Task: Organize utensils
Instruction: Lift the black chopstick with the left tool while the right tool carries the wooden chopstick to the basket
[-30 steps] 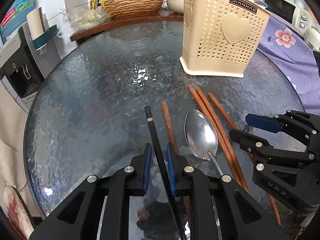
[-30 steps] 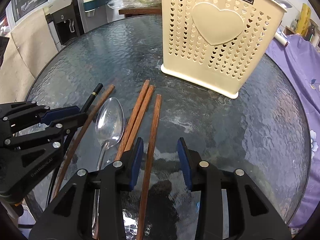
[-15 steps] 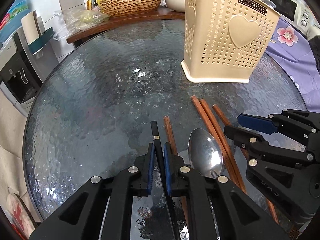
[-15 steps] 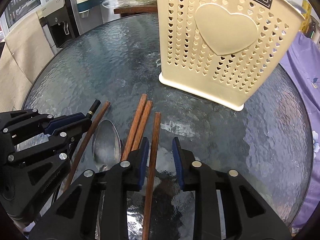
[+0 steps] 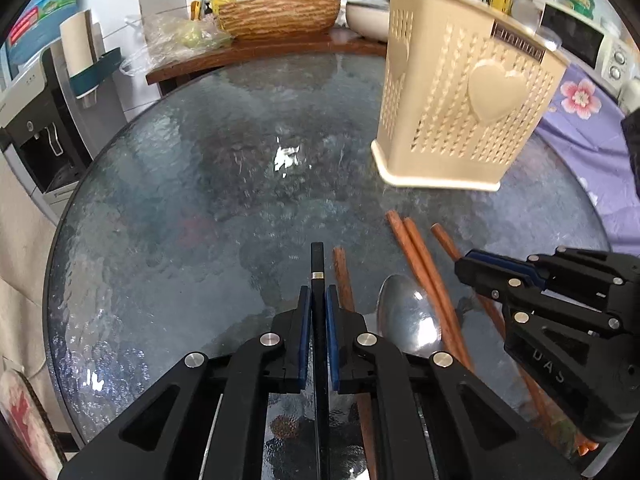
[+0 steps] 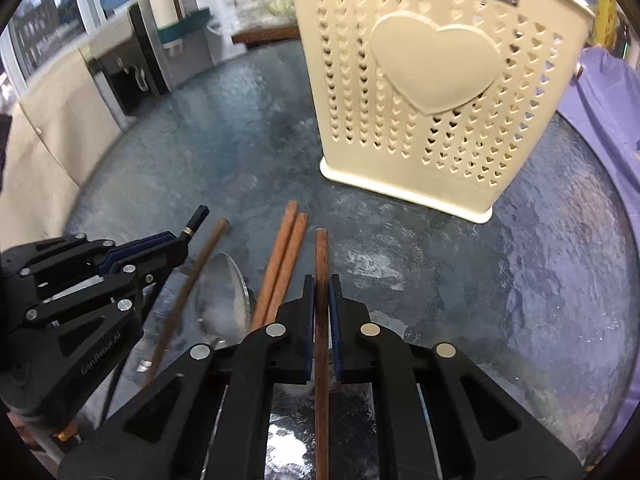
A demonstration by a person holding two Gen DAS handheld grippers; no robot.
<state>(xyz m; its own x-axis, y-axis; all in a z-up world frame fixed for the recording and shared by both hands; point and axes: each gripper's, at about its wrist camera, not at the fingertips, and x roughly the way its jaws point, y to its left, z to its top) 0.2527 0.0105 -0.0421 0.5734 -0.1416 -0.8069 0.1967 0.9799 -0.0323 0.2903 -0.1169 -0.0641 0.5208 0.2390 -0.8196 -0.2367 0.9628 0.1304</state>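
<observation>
My left gripper (image 5: 316,300) is shut on a black chopstick (image 5: 317,264) with a silver band, whose tip sticks out ahead of the fingers. My right gripper (image 6: 321,288) is shut on a brown wooden chopstick (image 6: 321,252). A cream perforated utensil holder (image 5: 460,108) with a heart stands on the glass table beyond both grippers; it also shows in the right wrist view (image 6: 436,92). On the table lie a metal spoon (image 5: 408,320), a pair of brown chopsticks (image 6: 286,256) and one more brown chopstick (image 6: 192,280). The left gripper shows in the right view (image 6: 160,248), the right gripper in the left view (image 5: 480,272).
The round textured glass table (image 5: 180,200) has its edge close on the left and front. A wooden counter with a woven basket (image 5: 276,16) and a bowl is behind it. A water dispenser (image 5: 36,128) stands left. A purple floral cloth (image 5: 580,120) lies right.
Both grippers have closed: the left onto the black chopstick, the right onto the brown chopstick. Both have moved forward, toward the holder.
</observation>
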